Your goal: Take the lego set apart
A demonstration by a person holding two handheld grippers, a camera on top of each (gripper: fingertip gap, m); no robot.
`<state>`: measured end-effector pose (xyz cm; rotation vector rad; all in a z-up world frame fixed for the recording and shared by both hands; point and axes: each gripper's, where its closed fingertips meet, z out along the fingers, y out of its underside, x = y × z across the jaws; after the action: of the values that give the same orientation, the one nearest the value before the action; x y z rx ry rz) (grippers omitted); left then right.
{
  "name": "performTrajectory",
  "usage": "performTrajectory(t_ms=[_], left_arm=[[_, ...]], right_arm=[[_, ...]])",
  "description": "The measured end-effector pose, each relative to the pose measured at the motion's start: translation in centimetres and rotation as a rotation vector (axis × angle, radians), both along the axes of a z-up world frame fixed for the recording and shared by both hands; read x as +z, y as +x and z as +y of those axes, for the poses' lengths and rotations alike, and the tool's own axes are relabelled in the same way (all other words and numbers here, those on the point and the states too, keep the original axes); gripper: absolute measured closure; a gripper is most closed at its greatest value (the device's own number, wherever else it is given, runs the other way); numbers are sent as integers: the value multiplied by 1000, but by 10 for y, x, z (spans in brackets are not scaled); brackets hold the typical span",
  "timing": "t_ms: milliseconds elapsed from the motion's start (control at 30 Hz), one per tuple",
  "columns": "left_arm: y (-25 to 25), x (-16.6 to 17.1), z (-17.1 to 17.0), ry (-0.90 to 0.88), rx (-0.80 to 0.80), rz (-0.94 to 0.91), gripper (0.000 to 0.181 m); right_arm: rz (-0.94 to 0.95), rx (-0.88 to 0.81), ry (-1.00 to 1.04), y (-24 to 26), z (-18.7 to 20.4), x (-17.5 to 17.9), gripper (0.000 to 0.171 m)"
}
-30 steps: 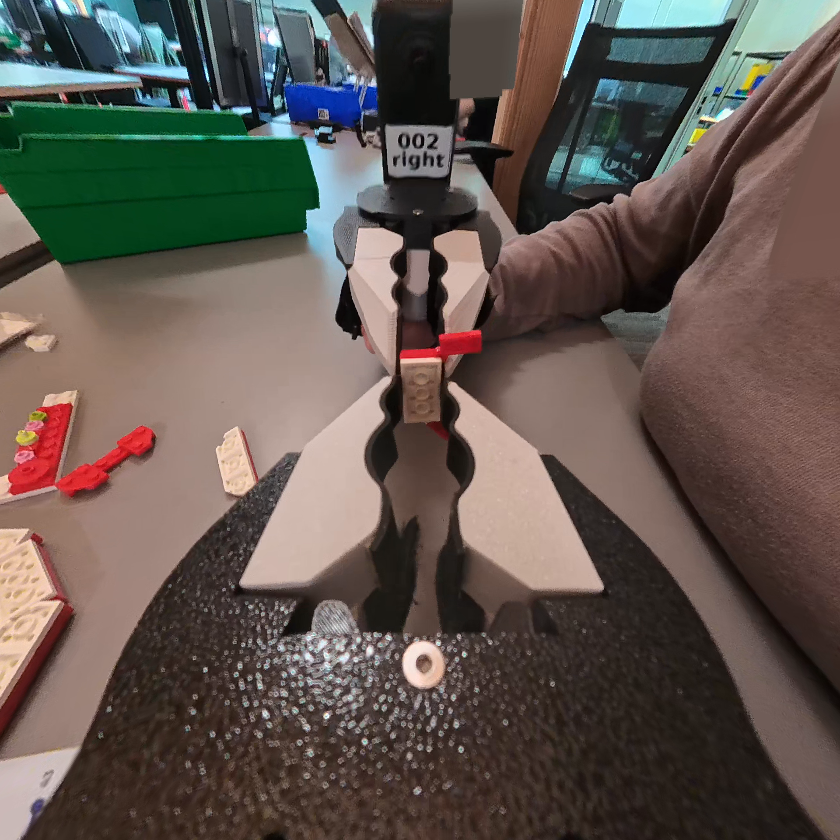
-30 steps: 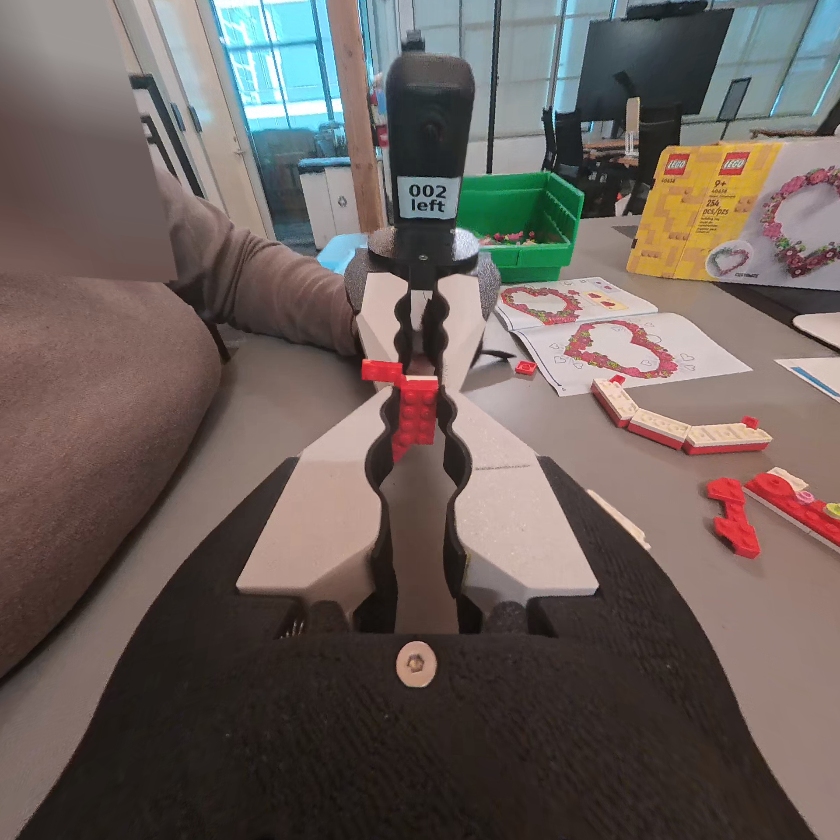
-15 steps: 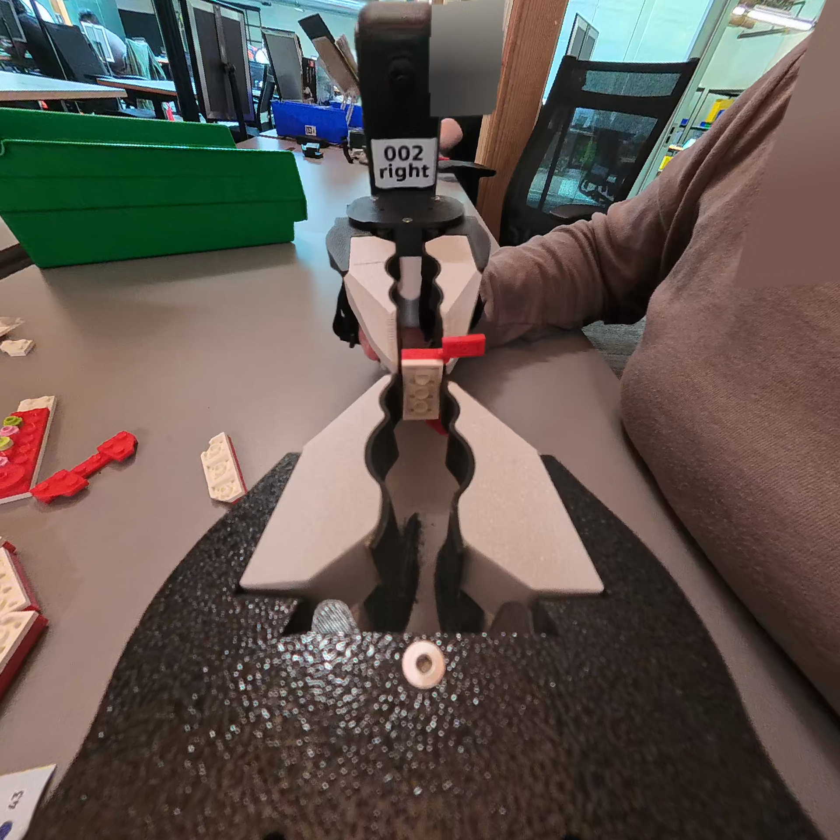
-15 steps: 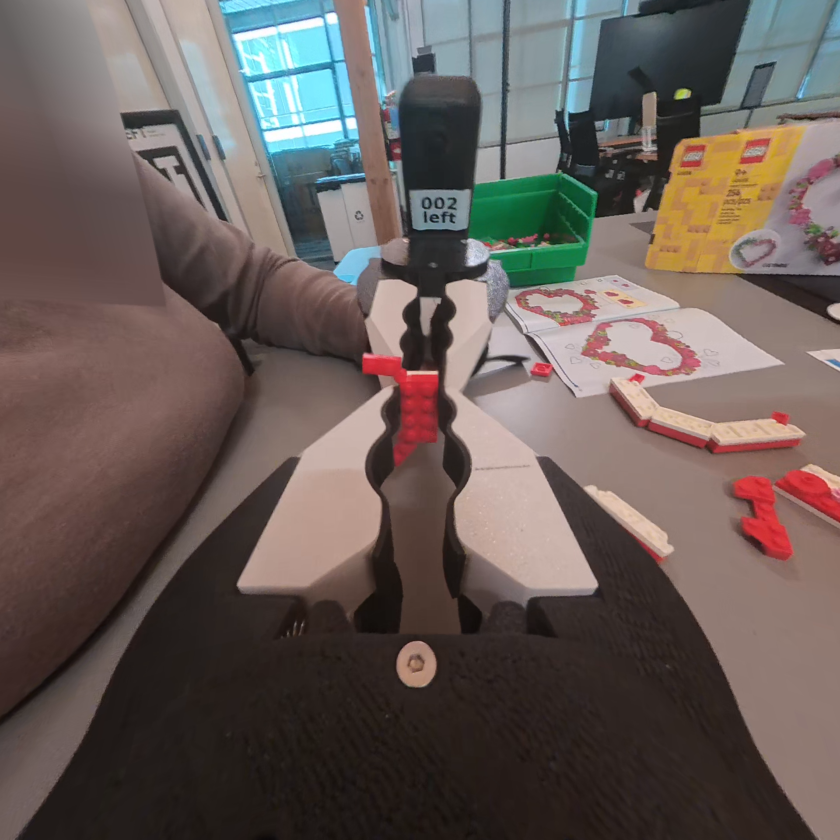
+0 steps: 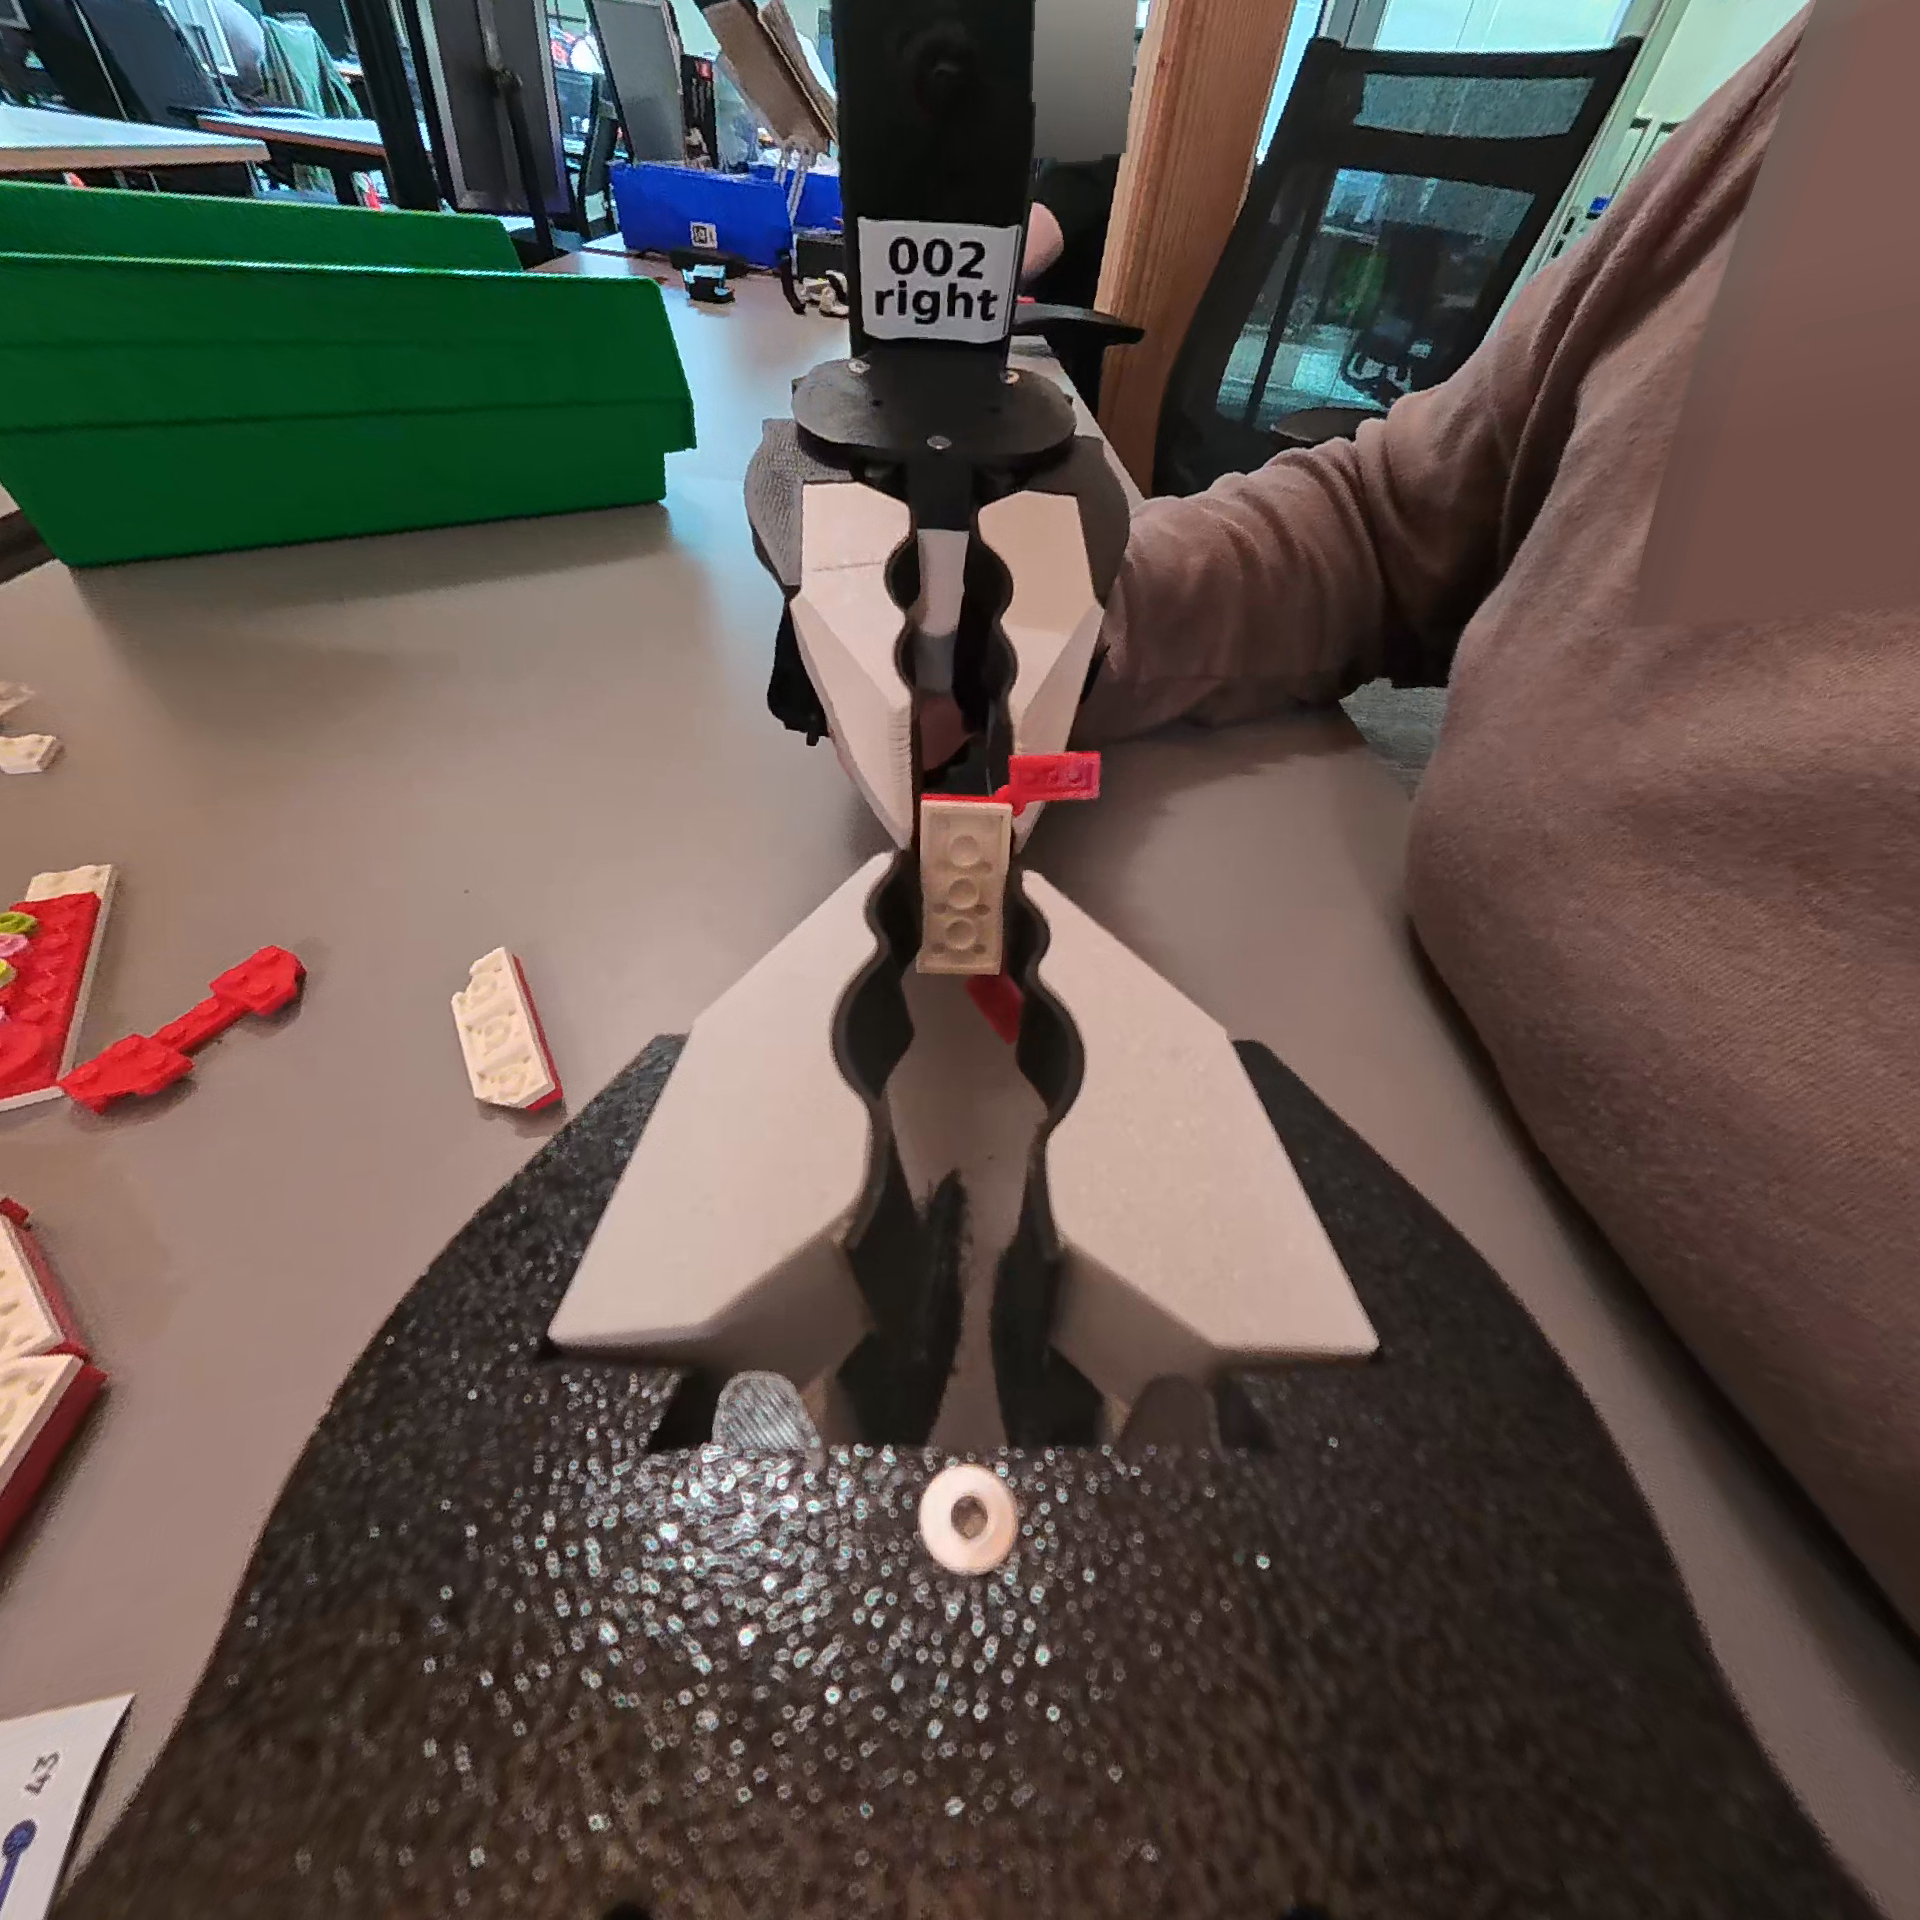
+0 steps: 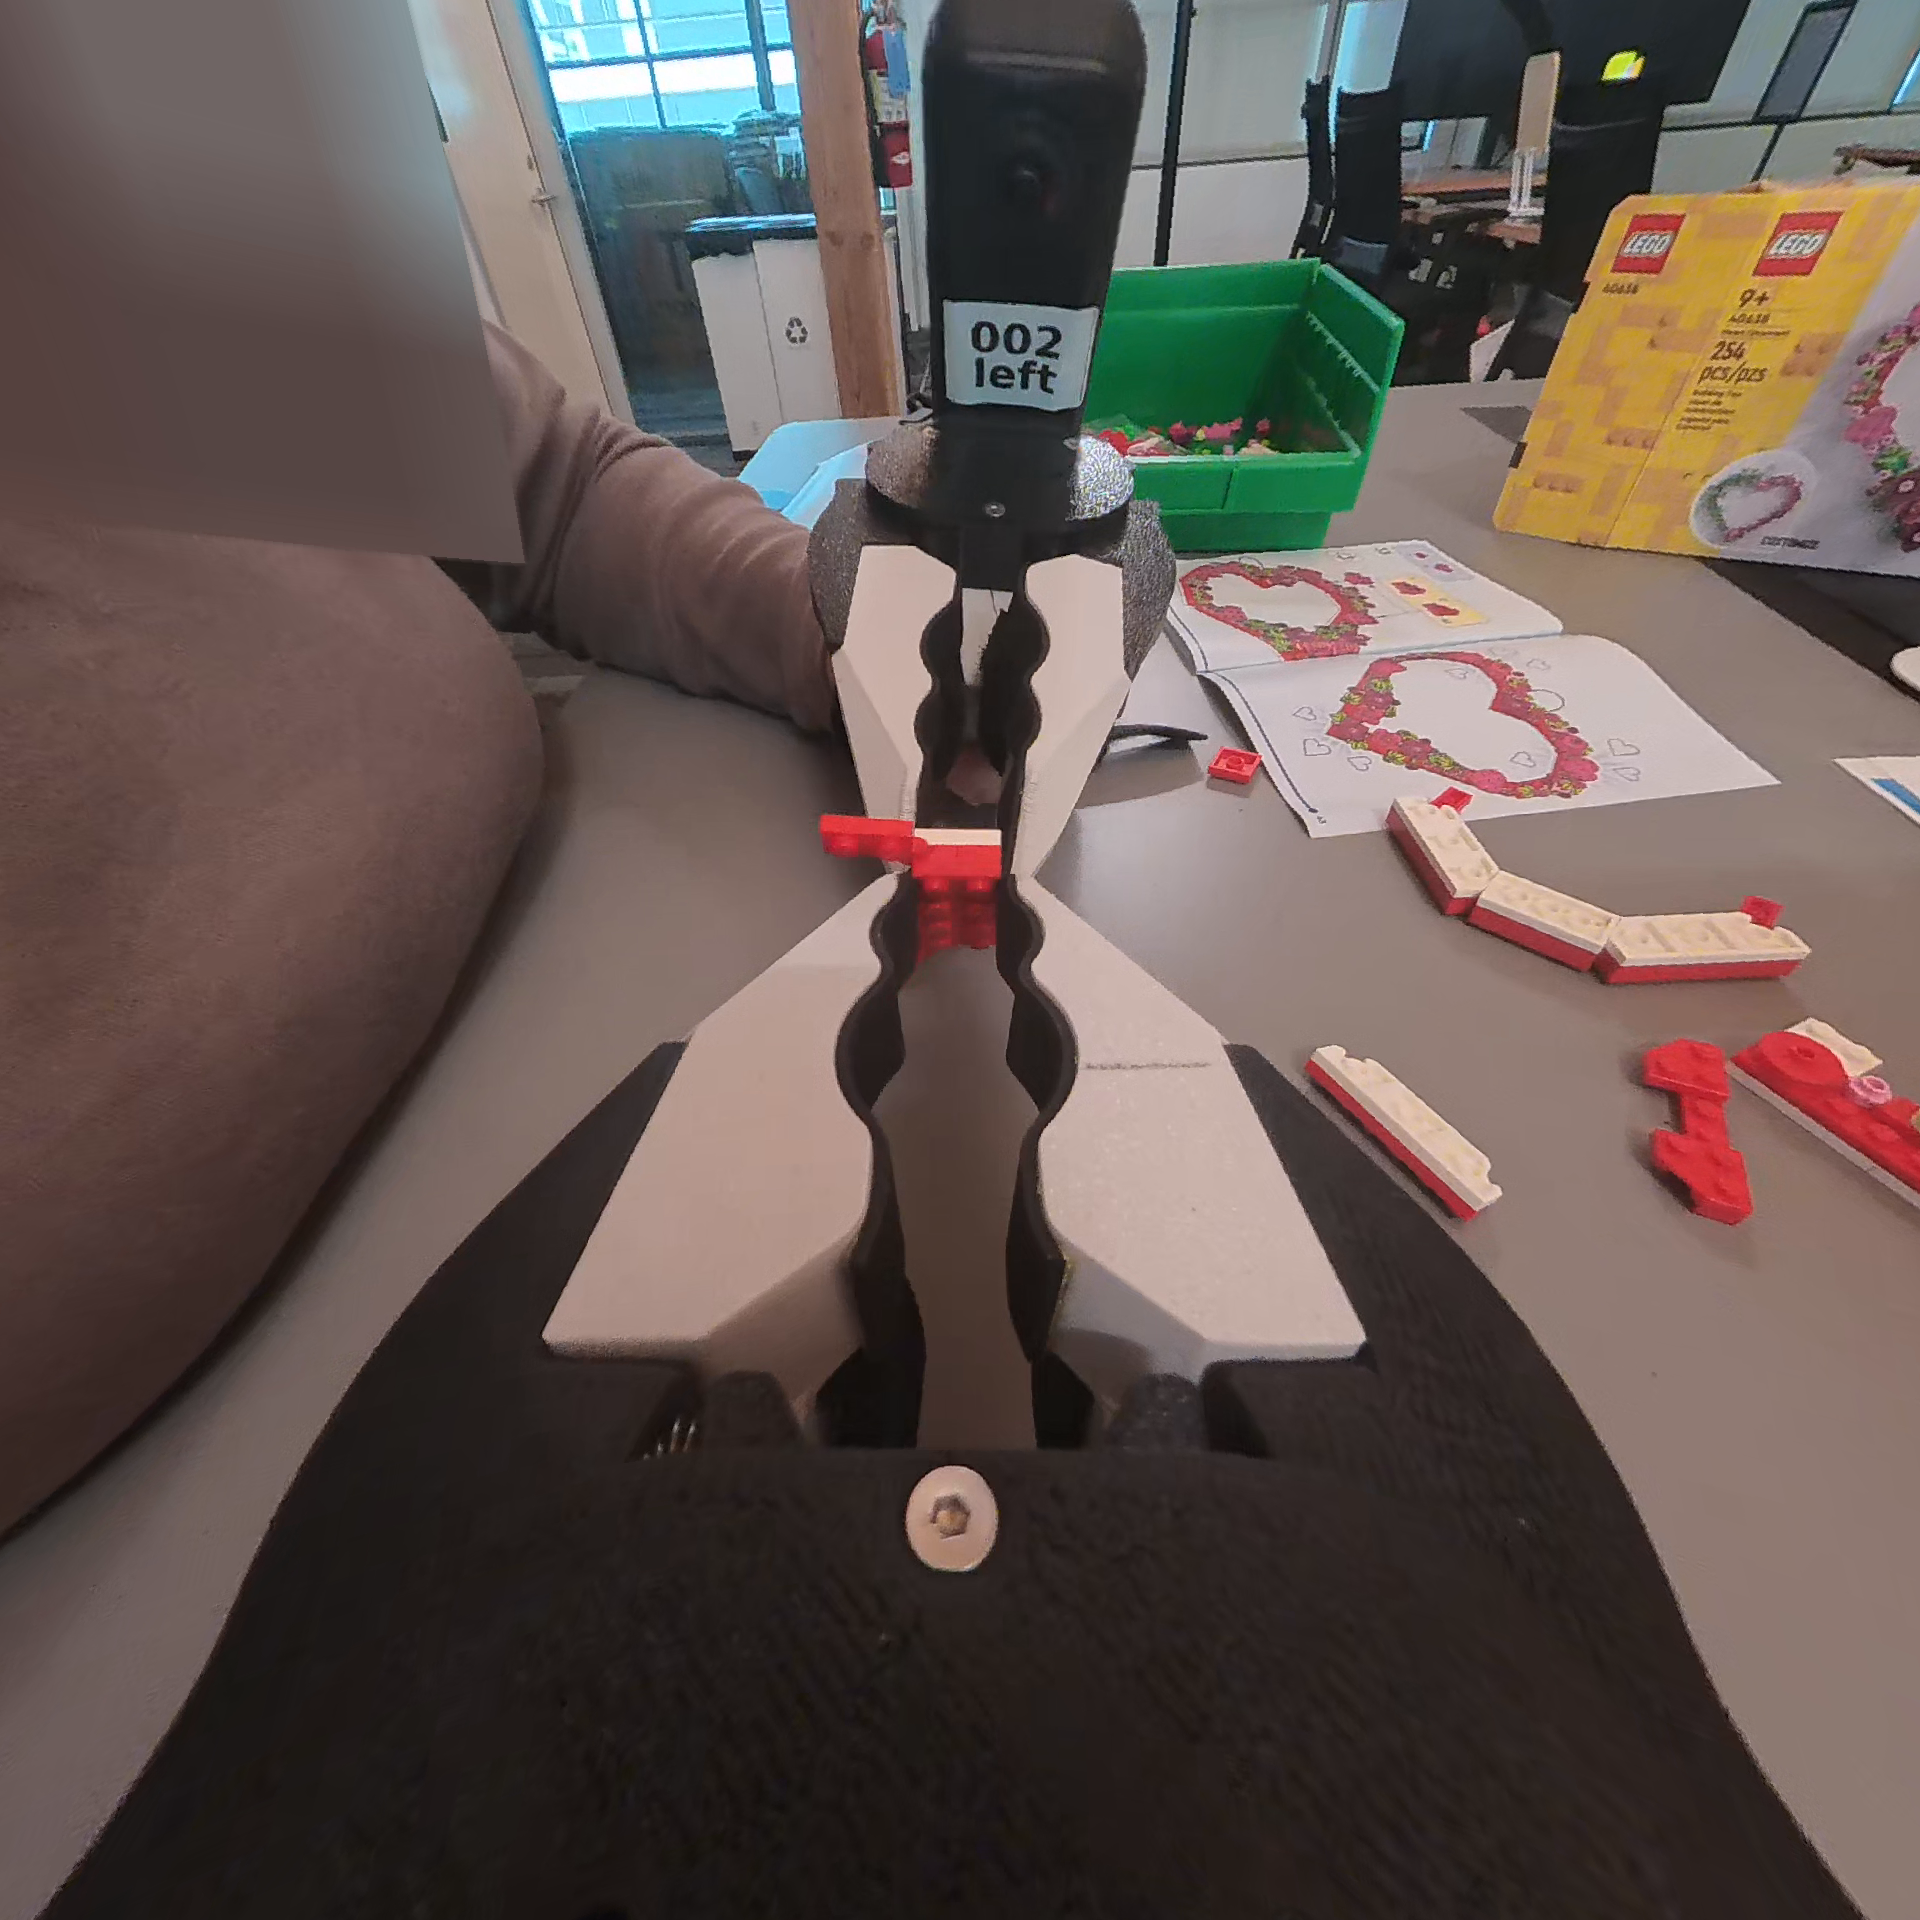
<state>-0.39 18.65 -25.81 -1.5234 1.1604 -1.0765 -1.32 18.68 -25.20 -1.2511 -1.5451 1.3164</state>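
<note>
1. A grey table (image 5: 436,665) carries the work. In the left wrist view a green bin (image 5: 312,405) stands beyond and to the left of the tongs, with desks, monitors, a wooden post and a black office chair further back.
2. In the right wrist view, another green bin (image 6: 1247,416) holding small coloured pieces sits beyond and right of the tongs, with an open instruction booklet (image 6: 1455,707) in front of it and a yellow box (image 6: 1725,384) further right.
3. Loose pieces lie on the table: a curved white-and-red strip (image 6: 1590,914) and a short white-and-red plate (image 6: 1403,1132) to the right of the right tongs, plus a red connector (image 6: 1704,1143) and a small red tile (image 6: 1234,765).
4. The two tools point at each other, tip to tip, low over the table. A brown sleeve (image 5: 1351,582) reaches in behind the far tool in each view.
5. The left gripper (image 5: 961,914) has its fingers drawn close together, clamped on the lego piece (image 5: 964,894), which shows its white studded face here.
6. The right gripper (image 6: 951,914) is likewise nearly closed and pinches the same piece from the opposite end, where its red face shows.
7. The piece hangs between both sets of tips, clear of the table, and a small red tab (image 5: 1055,777) sticks out sideways at the end nearer the right gripper.
</note>
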Motion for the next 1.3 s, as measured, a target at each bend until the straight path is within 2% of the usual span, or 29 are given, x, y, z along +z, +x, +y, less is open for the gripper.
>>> performTrajectory(t_ms=[133, 600, 633, 700, 767, 900, 933, 1067, 1133, 1267, 1300], left_arm=[[1, 11, -5, -64, -32, -89, 167], [1, 22, -9, -99, -49, -173, 168], [-2, 28, -8, -107, -48, -216, 167], [-29, 59, 7, -148, 1, -403, 168], [-38, 52, 19, -118, 82, -365, 167], [-22, 34, 20, -137, 108, -266, 167], [-22, 33, 22, -97, 130, -236, 167], [-23, 25, 29, 149, 257, -55, 167], [-24, 24, 31, 237, 298, 13, 167], [-30, 16, 40, 297, 376, 108, 168], [-30, 15, 40, 301, 375, 112, 167]], right_arm=[[29, 23, 1, 1, -4, 8, 157], [38, 50, -2, 6, -9, 13, 157], [18, 39, 22, 8, -6, 8, 171], [36, -16, -2, 15, 7, 9, 171], [87, -18, -75, 13, 9, 21, 171], [91, -50, -102, 3, 10, 14, 171], [103, -61, -138, 1, 12, 17, 156], [118, -148, -323, -6, 24, 25, 150], [109, -148, -376, -10, 24, 24, 152], [81, -123, -443, -13, 19, 24, 139], [70, -141, -436, -13, 20, 22, 141]])
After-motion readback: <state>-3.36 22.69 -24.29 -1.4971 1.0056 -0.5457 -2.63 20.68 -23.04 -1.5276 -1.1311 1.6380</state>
